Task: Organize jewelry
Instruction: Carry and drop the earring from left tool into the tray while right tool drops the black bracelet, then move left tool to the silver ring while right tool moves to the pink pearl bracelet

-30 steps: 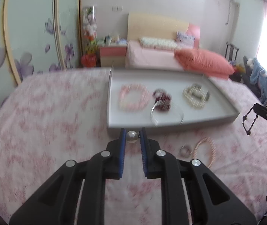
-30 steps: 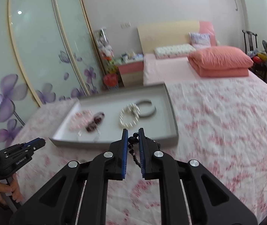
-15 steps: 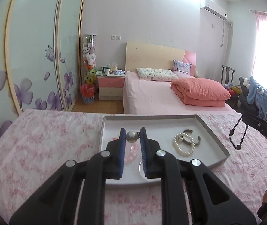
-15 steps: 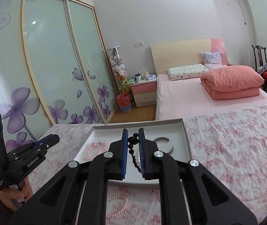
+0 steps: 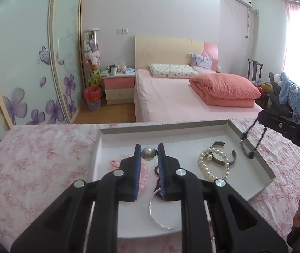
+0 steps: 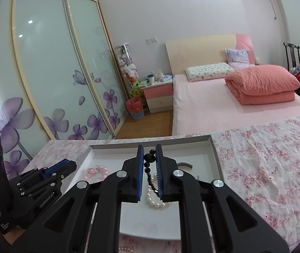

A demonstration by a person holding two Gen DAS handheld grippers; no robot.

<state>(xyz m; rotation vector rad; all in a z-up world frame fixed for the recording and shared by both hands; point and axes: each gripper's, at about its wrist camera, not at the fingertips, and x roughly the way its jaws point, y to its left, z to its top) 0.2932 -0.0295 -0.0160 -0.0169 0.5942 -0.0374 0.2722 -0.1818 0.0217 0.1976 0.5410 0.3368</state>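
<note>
My left gripper (image 5: 148, 154) is shut on a large grey pearl (image 5: 147, 153) and holds it over the grey tray (image 5: 253, 145). In the tray lie a pink bead bracelet (image 5: 144, 174), a dark red bracelet (image 5: 156, 169), a thin silver bangle (image 5: 158, 217), a white pearl bracelet (image 5: 212, 165) and a dark metal cuff (image 5: 223, 155). My right gripper (image 6: 149, 158) is shut on a black bead necklace (image 6: 149, 169) that hangs over the tray (image 6: 215, 154), above the pearl bracelet (image 6: 155, 198). The necklace also shows in the left wrist view (image 5: 249, 145).
The tray rests on a pink floral cloth (image 6: 266, 168). A strand of pink pearls (image 6: 126, 248) lies on the cloth in front of the tray. Behind are a bed (image 5: 181, 97), a nightstand (image 5: 119, 87) and sliding wardrobe doors (image 6: 44, 73).
Both grippers have lifted their loads off the cloth and moved forward over the tray. Each stays shut on its piece.
</note>
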